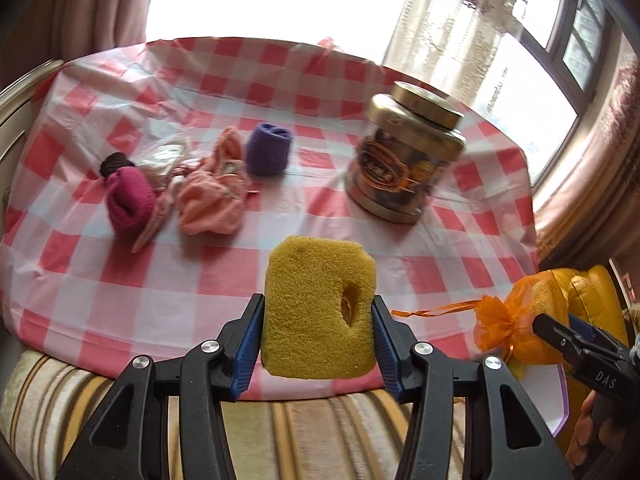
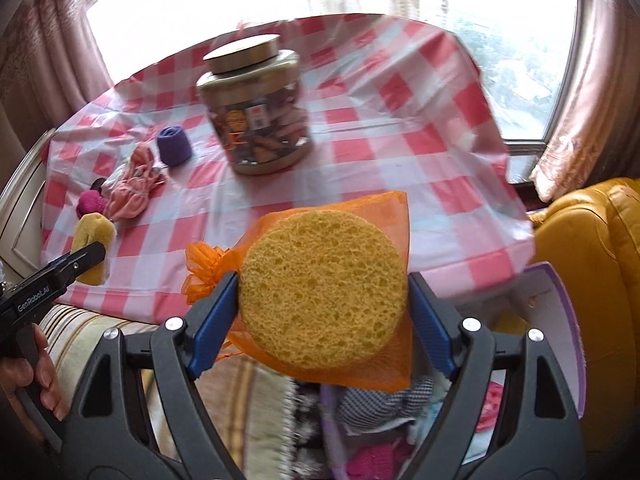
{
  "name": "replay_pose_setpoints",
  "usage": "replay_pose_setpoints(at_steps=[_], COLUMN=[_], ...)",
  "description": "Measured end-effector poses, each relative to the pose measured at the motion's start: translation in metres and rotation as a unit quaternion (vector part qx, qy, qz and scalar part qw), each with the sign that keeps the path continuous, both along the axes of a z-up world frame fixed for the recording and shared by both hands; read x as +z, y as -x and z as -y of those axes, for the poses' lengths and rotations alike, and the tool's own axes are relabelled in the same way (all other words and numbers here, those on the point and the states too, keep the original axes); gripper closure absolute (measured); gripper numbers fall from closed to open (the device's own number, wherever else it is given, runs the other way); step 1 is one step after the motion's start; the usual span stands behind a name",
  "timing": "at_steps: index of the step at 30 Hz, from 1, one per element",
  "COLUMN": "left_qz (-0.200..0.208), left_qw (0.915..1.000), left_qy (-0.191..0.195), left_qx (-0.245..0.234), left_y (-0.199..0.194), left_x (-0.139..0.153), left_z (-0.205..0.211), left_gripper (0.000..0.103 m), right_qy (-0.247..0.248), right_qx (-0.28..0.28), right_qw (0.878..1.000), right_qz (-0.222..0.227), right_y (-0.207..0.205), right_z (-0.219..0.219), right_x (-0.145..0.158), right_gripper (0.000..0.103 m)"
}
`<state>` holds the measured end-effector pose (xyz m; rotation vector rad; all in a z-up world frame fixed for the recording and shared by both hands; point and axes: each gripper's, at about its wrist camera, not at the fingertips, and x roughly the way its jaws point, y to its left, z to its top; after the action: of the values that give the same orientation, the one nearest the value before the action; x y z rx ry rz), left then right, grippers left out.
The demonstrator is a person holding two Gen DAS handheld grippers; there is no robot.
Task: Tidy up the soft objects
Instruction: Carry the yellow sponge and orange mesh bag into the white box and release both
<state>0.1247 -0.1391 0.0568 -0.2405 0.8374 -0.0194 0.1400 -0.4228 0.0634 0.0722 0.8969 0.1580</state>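
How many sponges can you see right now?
2. A square sponge clamped in the left tongs; a round sponge in an orange mesh bag, clamped in the right tongs. Others may be hidden.

I can't read the jar's (image 1: 404, 156) label; it is smeared by blur. My right tool (image 2: 323, 304) hides most of the box (image 2: 560, 320) below it, whose cloth contents I can't sort out. The window glare washes out everything outside.
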Motion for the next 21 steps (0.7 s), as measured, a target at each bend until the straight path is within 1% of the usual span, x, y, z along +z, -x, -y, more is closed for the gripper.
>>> replay_pose_setpoints(at_steps=[5,11,17,21], left_qz=[0.0,-0.005,-0.017,-0.03], left_qw=[0.9987,0.9936,0.9844,0.9779], left_qy=[-0.004,-0.005,0.0,0.008], left_qx=[-0.05,-0.113,-0.175,-0.207], left_y=[0.001,0.005,0.018,0.026], left_x=[0.0,-0.001,-0.003,-0.006], left_z=[0.041,0.09,0.134,0.155], left_gripper=[0.051,0.051,0.051,0.051], right_qy=[0.007,0.021,0.031,0.032], right_qx=[-0.044,-0.097,-0.137,-0.159], right_qw=[0.999,0.995,0.989,0.986], right_qz=[-0.009,-0.025,-0.04,-0.046], right_y=[0.01,0.025,0.039,0.046], right_z=[0.045,0.098,0.138,0.158], right_x=[-0.004,-0.015,-0.024,-0.029], right_gripper=[0.019,0.019,0.019,0.019])
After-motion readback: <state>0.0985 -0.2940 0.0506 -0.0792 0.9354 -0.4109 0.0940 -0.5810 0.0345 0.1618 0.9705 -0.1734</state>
